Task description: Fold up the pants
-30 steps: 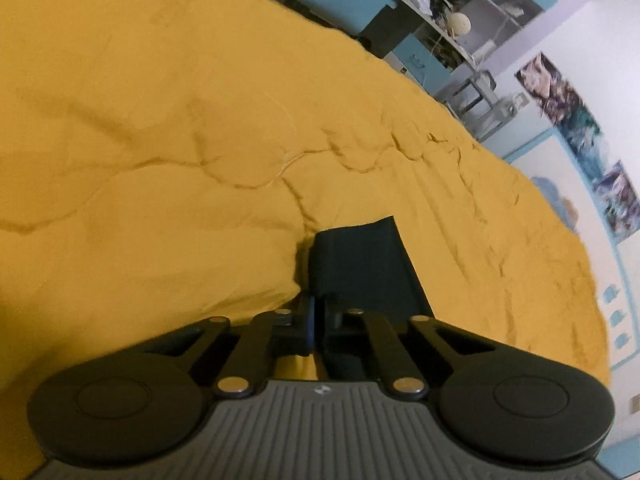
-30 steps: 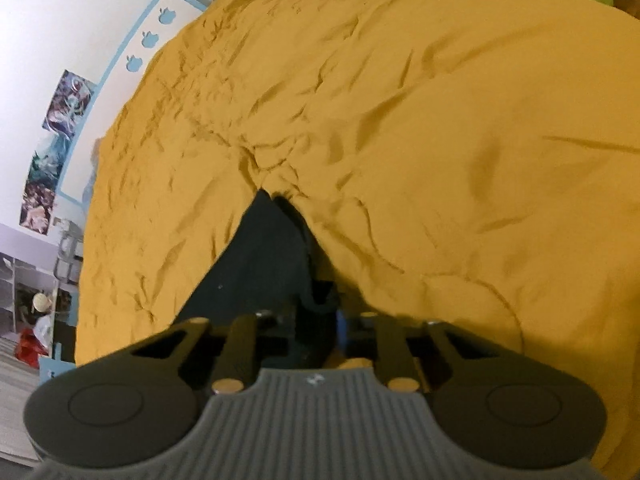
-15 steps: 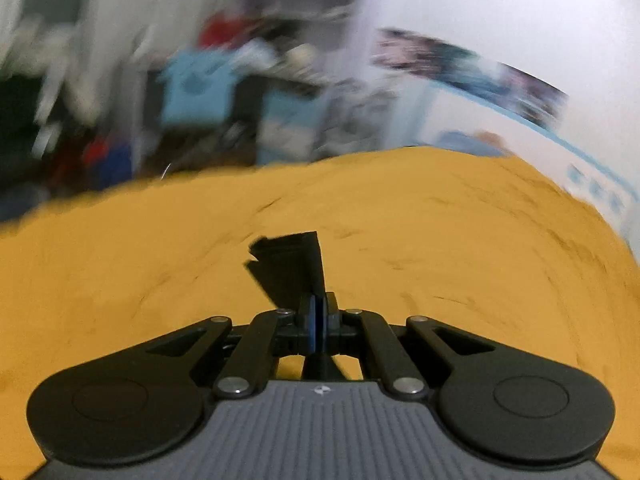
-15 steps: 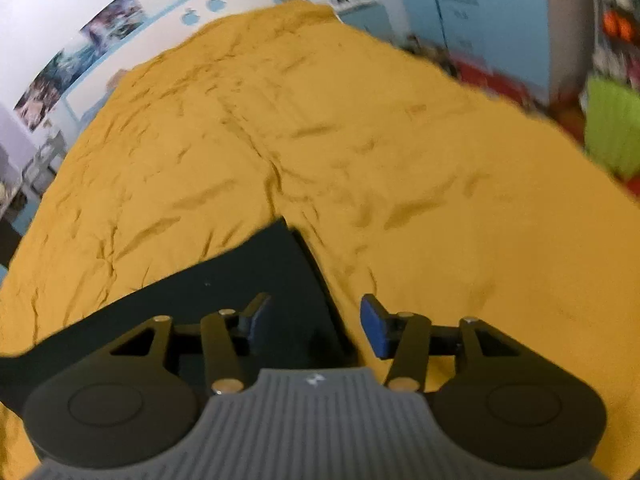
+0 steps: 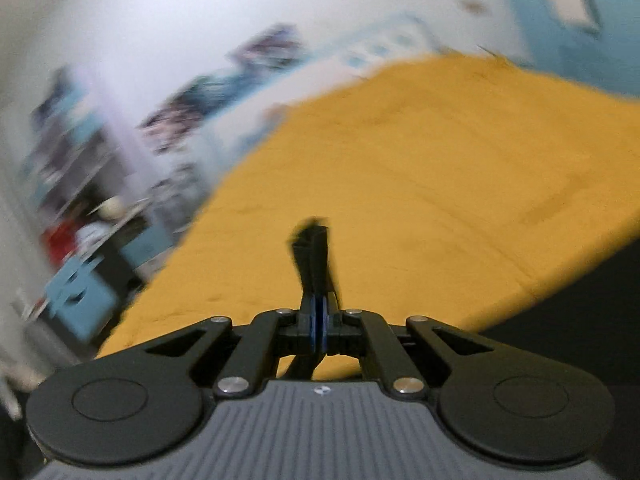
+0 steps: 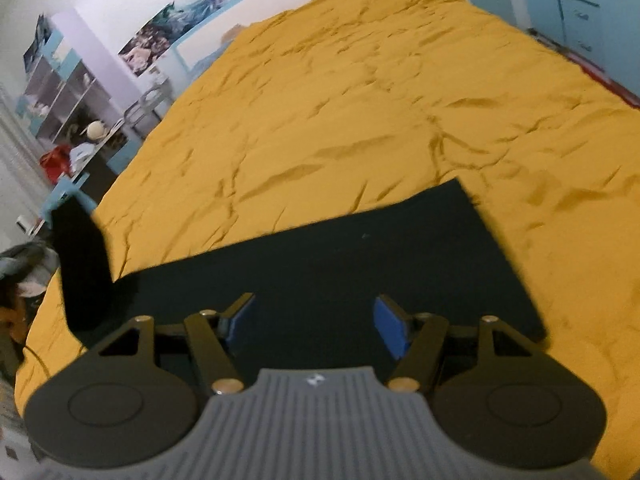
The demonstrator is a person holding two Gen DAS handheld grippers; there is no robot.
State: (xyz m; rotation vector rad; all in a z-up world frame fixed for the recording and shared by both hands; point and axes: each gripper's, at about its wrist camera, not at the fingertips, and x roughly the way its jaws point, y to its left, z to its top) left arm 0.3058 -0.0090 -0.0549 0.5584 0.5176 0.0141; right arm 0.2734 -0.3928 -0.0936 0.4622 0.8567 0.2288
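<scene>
Lying flat on the bed, the pants serve as landmark for all entries below. Item one, right gripper: nearest to the pants, poised just over their near edge, blue pads spread wide apart with nothing between them. Item two, the pants proper: a dark, already doubled rectangle, long axis running crosswise to the right gripper's fingers, far right corner square on the yellow cover, left end raised off the bed as an upright dark flap at the left of the right wrist view. Item three, left gripper: pads pressed together, pinching a narrow strip of that dark cloth, which stands up beyond the fingers; this view is heavily blurred, and a further dark expanse, apparently the pants, fills its lower right. Item four, the bed: yellow cover, creased, stretching beyond the pants to the far wall. Item five, shelving: left of the pants, beside the bed, holding small items too indistinct to list. Item six, posters: on the wall beyond the pants. Assessment: the next fold probably turns on carrying the held left end along the long axis toward the right, the left gripper being the one engaged.
</scene>
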